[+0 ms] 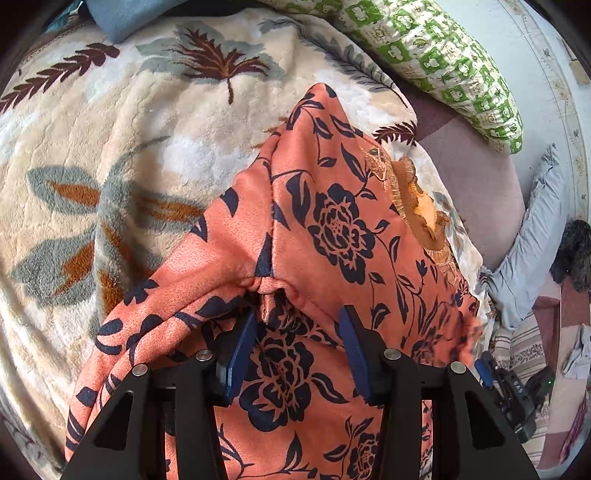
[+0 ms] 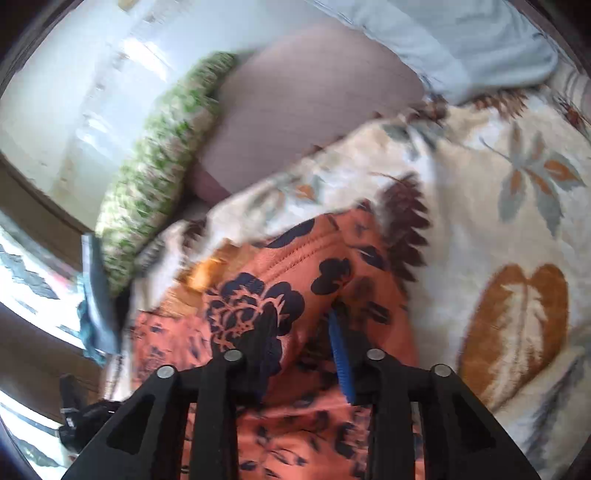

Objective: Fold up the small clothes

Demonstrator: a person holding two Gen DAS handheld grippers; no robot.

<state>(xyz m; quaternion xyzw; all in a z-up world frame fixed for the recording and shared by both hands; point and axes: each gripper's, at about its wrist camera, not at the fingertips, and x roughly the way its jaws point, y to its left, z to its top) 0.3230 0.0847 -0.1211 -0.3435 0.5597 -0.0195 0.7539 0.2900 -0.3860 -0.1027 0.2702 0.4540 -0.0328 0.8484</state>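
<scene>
A small orange garment [image 1: 325,229] with dark blue flowers and a ruffled collar lies on a cream leaf-print blanket [image 1: 110,147]. My left gripper [image 1: 299,332] is open, its blue pads either side of a bunched fold in the cloth. The right wrist view is blurred. There my right gripper [image 2: 303,339] sits over the same garment [image 2: 258,295]; the cloth lies between its fingers, but the blur hides whether they pinch it. The right gripper also shows at the garment's far edge in the left wrist view [image 1: 509,387].
A green-and-white patterned pillow [image 1: 443,55] lies beyond the garment, next to a mauve sheet [image 1: 476,177] and a pale blue cloth [image 1: 532,240]. A blue cushion [image 1: 122,14] sits at the far edge. The blanket [image 2: 498,184] spreads to the right of my right gripper.
</scene>
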